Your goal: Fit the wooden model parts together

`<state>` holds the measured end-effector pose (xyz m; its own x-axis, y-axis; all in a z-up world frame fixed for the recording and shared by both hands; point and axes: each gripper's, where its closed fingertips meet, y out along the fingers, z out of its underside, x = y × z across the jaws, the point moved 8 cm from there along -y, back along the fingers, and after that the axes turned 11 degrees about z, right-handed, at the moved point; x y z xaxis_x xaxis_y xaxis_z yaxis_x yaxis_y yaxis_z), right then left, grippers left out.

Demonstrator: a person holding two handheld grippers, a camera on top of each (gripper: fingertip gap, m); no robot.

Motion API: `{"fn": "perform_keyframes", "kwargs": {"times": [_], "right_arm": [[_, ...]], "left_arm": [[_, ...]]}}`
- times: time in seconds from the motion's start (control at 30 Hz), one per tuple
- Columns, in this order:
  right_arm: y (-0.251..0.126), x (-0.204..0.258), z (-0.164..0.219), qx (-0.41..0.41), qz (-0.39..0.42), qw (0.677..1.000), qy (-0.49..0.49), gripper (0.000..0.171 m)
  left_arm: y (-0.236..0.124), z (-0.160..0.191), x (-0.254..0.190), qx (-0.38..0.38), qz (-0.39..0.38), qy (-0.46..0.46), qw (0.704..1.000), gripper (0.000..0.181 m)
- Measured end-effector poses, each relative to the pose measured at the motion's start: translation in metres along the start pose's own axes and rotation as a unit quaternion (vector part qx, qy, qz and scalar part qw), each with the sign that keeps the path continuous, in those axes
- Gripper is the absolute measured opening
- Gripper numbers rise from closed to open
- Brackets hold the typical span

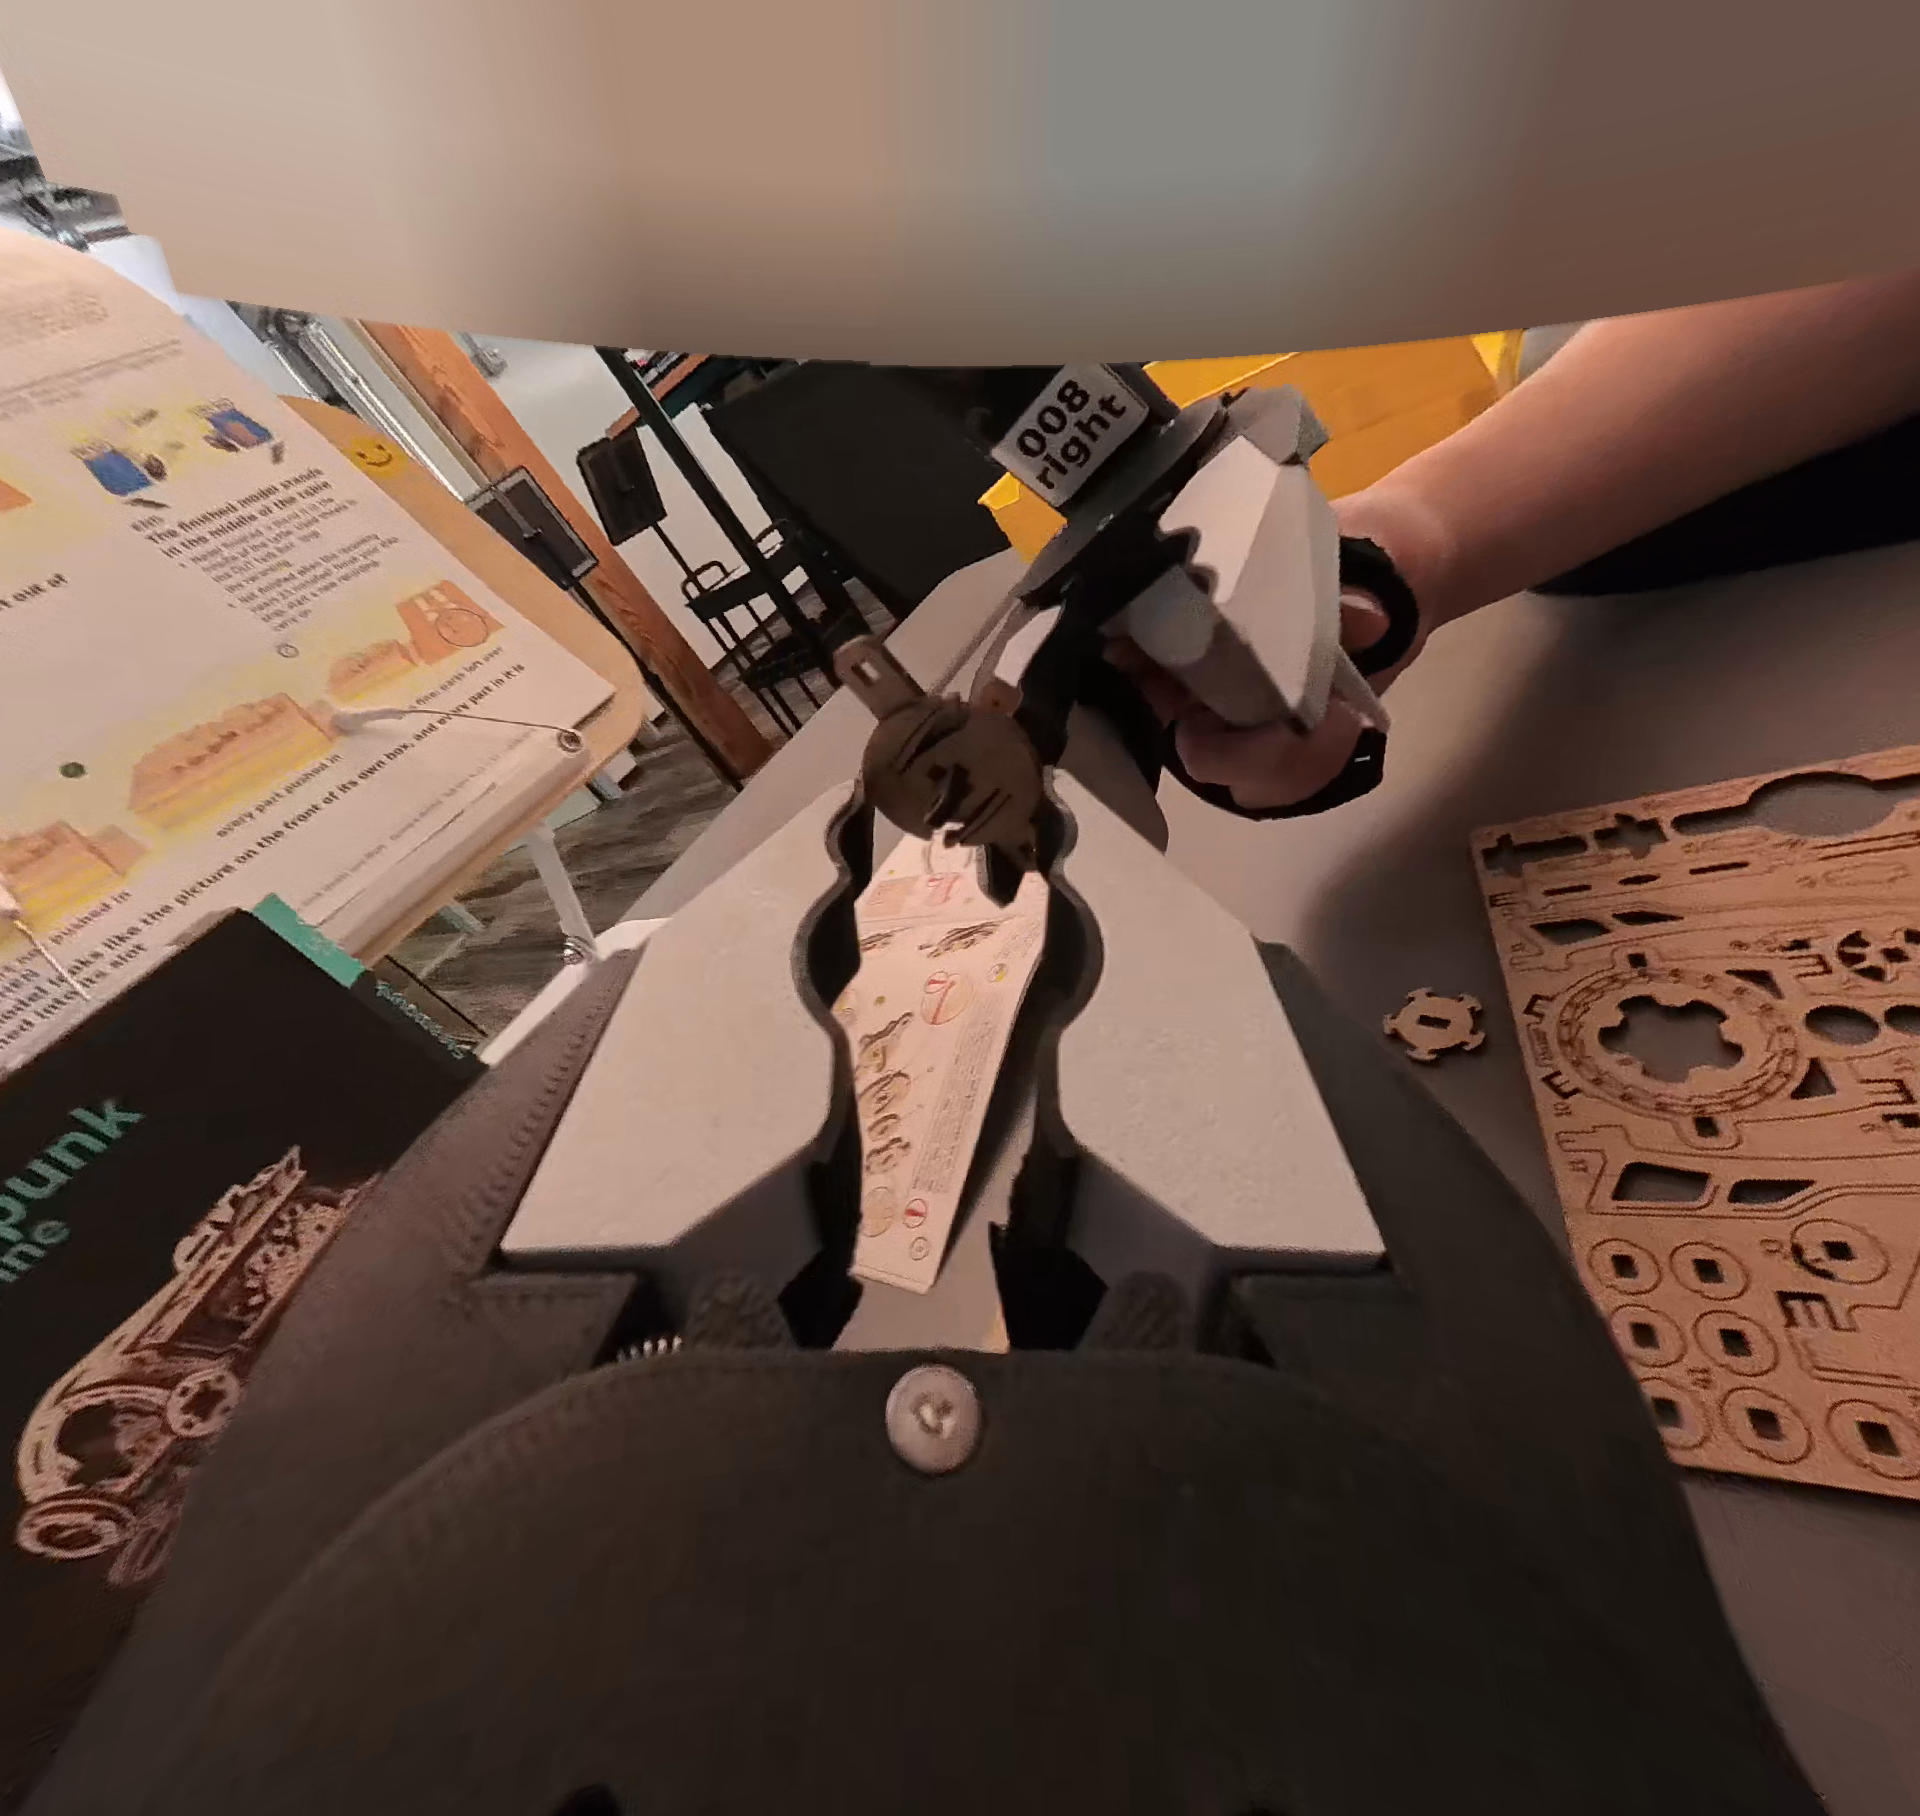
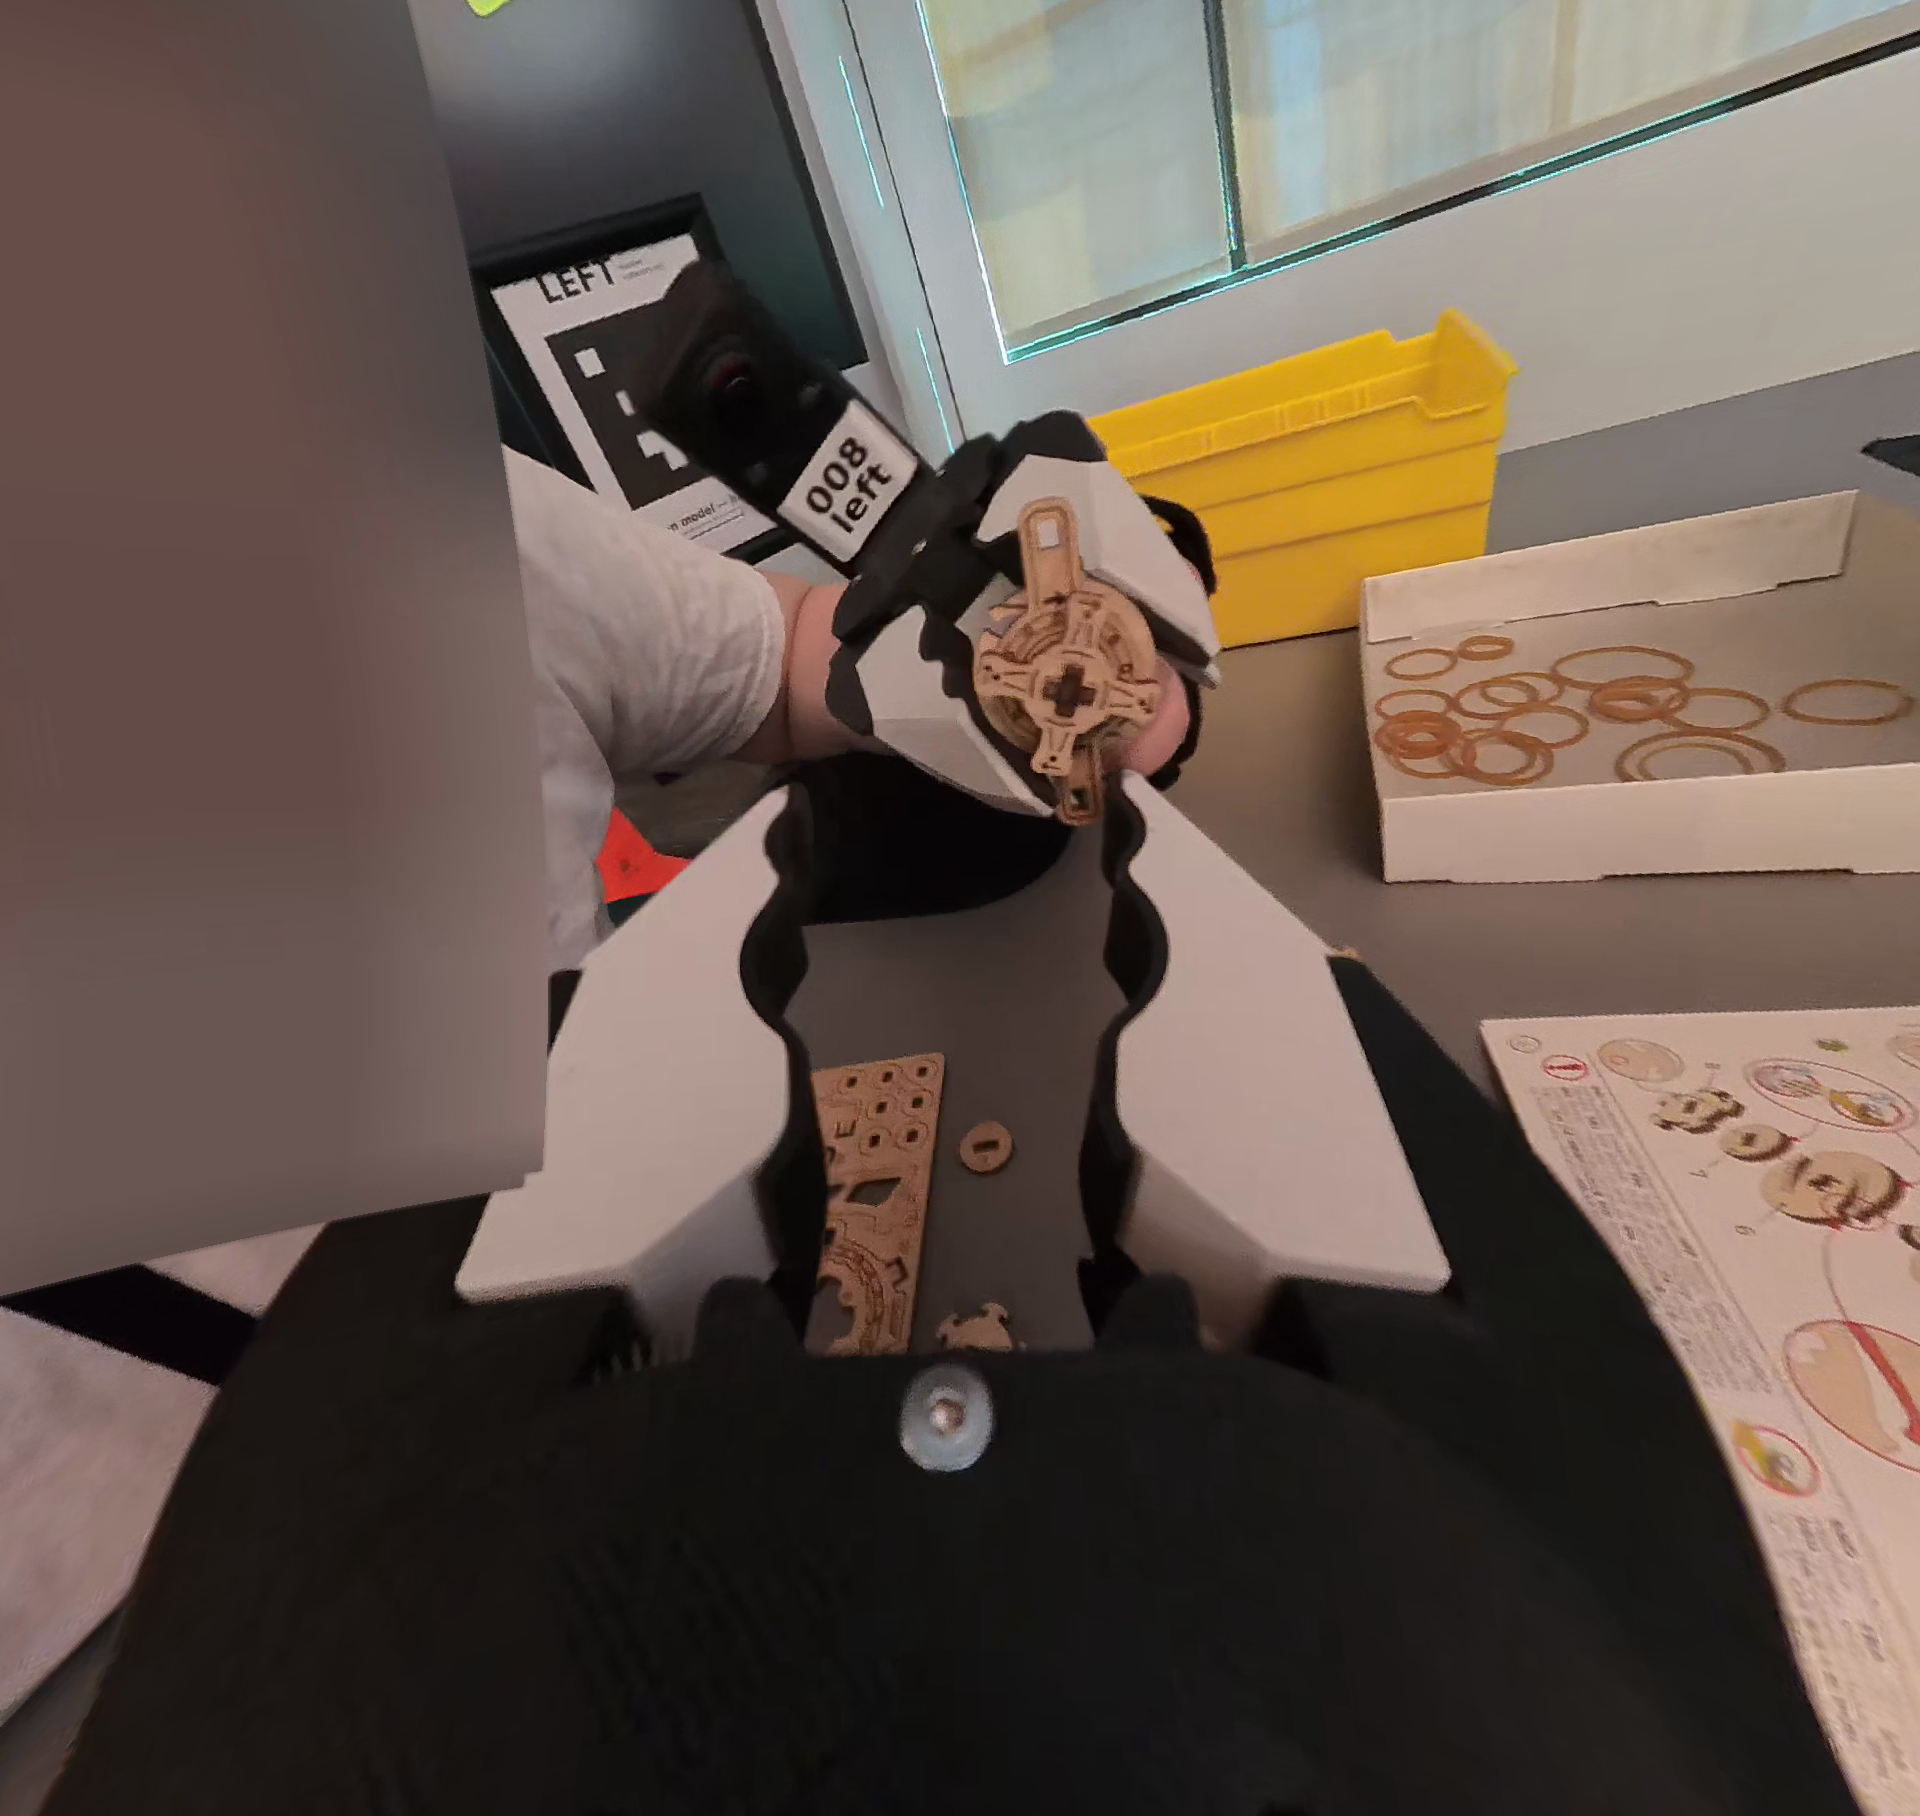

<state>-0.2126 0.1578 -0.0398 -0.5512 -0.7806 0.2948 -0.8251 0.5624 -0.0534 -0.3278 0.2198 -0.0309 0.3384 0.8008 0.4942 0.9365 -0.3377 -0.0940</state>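
Note:
My left gripper (image 1: 956, 802) is shut on a round wooden wheel assembly (image 1: 951, 767), gripped across its edge and held above the grey table. In the right wrist view the assembly (image 2: 1065, 688) faces the camera, showing a cross-shaped hub and a long tab at the top, between the left gripper's white fingers (image 2: 930, 727). My right gripper (image 2: 956, 805) is open and empty. Its right fingertip (image 2: 1138, 810) is at the assembly's lower tab. A cut-out wooden parts sheet (image 1: 1714, 1091) lies on the table to the right.
A loose small gear (image 1: 1434, 1023) lies by the sheet. A black kit box (image 1: 208, 1195) and a propped instruction board (image 1: 260, 623) are at left. A paper guide (image 2: 1714, 1247), a white tray of rubber bands (image 2: 1621, 831), a yellow bin (image 2: 1351, 478) and small wooden bits (image 2: 985, 1146) lie around. Left and right tips are no more than a few centimetres apart.

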Motion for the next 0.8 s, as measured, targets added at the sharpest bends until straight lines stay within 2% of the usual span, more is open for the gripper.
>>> {"fn": "perform_keyframes", "kwargs": {"times": [0.03,0.17,0.3,0.4,0.5,0.6,0.67,0.8], "right_arm": [[0.001,0.001,0.001,0.001,-0.001,1.000,0.001,0.057],[-0.003,-0.011,0.005,0.017,0.031,0.999,-0.020,0.043],[-0.015,-0.021,-0.002,-0.007,0.082,0.995,-0.063,0.042],[-0.023,-0.020,-0.006,-0.013,0.142,0.970,-0.195,0.041],[-0.023,-0.006,-0.007,-0.025,0.135,0.951,-0.278,0.039],[-0.019,-0.006,-0.002,-0.006,0.144,0.943,-0.300,0.040],[-0.019,-0.007,-0.002,-0.009,0.149,0.944,-0.295,0.040],[-0.019,-0.015,-0.007,-0.016,0.139,0.972,-0.191,0.037]], "left_arm": [[0.001,0.000,0.000,-0.001,0.004,-0.011,1.000,0.031],[0.007,0.007,0.002,0.019,0.042,-0.108,0.993,0.030],[0.006,0.012,0.010,-0.002,0.080,-0.222,0.972,0.029],[0.008,0.018,0.013,-0.020,0.128,-0.324,0.937,0.029],[0.009,0.025,0.017,-0.049,0.184,-0.432,0.882,0.030],[0.009,0.030,0.020,-0.071,0.217,-0.493,0.839,0.030],[0.010,0.033,0.020,-0.065,0.220,-0.498,0.836,0.030],[0.011,0.033,0.017,-0.061,0.225,-0.495,0.837,0.030]]}}
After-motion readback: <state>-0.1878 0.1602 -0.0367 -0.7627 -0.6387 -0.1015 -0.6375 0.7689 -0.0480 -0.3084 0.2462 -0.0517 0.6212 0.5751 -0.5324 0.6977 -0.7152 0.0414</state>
